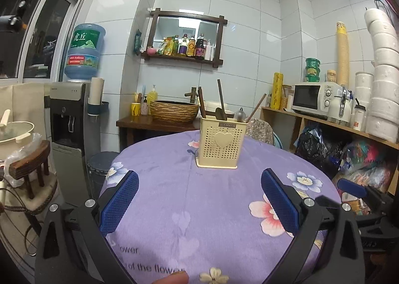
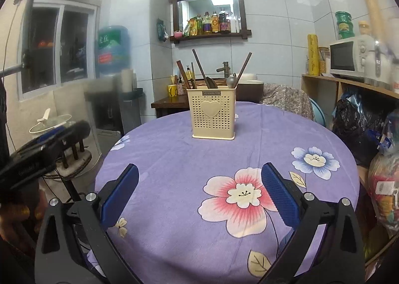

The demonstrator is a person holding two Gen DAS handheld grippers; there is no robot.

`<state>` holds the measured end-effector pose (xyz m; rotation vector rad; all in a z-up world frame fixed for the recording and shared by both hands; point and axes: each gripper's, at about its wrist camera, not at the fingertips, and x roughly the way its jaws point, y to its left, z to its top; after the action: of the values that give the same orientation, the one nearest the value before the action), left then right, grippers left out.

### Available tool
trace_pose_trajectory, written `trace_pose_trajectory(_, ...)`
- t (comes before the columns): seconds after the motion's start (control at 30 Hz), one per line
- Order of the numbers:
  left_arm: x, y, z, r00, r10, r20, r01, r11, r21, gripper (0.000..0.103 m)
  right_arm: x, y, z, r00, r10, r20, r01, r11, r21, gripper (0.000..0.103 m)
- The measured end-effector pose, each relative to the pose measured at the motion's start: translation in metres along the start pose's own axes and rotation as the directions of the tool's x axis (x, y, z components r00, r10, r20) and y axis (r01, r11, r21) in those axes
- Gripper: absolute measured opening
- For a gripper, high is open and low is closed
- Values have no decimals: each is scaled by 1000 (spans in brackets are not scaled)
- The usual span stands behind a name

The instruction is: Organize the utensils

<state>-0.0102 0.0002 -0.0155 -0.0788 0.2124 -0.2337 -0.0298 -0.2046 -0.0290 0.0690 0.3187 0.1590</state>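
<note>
Grippers both gaping wide, nothing between the blue pads. Left gripper (image 1: 199, 201) hangs low over the near edge of the round table (image 1: 159, 184); a fingertip (image 1: 174, 277) shows at the bottom of its view. Right gripper (image 2: 199, 194) sits alongside it, over the big pink flower printed on the purple cloth (image 2: 239, 199). From the left wrist view the right gripper shows as a dark shape at the far right; from the right wrist view the left one is a blurred dark shape at the left edge.

Cream utensil holder (image 1: 220, 144) stands upright toward the far side of the table, well apart from both grippers, heart emblem facing them. Utensils (image 2: 199, 69) poke out of its top: dark chopsticks leaning both ways, a dark spoon, a rounded metal handle end. Bare cloth between holder and grippers.

Beyond the table: woven basin (image 1: 173, 110) with tap on a dark counter, bottles on the mirror shelf (image 1: 184, 46), water dispenser (image 1: 67, 114) at left, microwave (image 1: 314, 97) on a wooden shelf at right.
</note>
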Motion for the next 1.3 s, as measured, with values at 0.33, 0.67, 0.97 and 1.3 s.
trace_pose_trajectory(0.33, -17, 2, -8, 1000, 17, 3, -17, 1000, -4, 98, -13, 6, -1, 1000, 0, -6, 0, 1000, 22, 97)
trace_pose_trajectory(0.67, -23, 1, -9, 1000, 15, 14, -15, 1000, 1, 98, -15, 9, 1, 1000, -5, 2, 5, 1000, 8, 97)
trace_pose_trajectory(0.97, -22, 0, -10, 1000, 18, 8, -18, 1000, 6, 98, -14, 10, 1, 1000, 5, -8, -5, 1000, 9, 97)
trace_pose_trajectory(1.3, -25, 0, -8, 999, 30, 15, -30, 999, 14, 98, -15, 11, 1, 1000, -4, 0, 4, 1000, 0, 97)
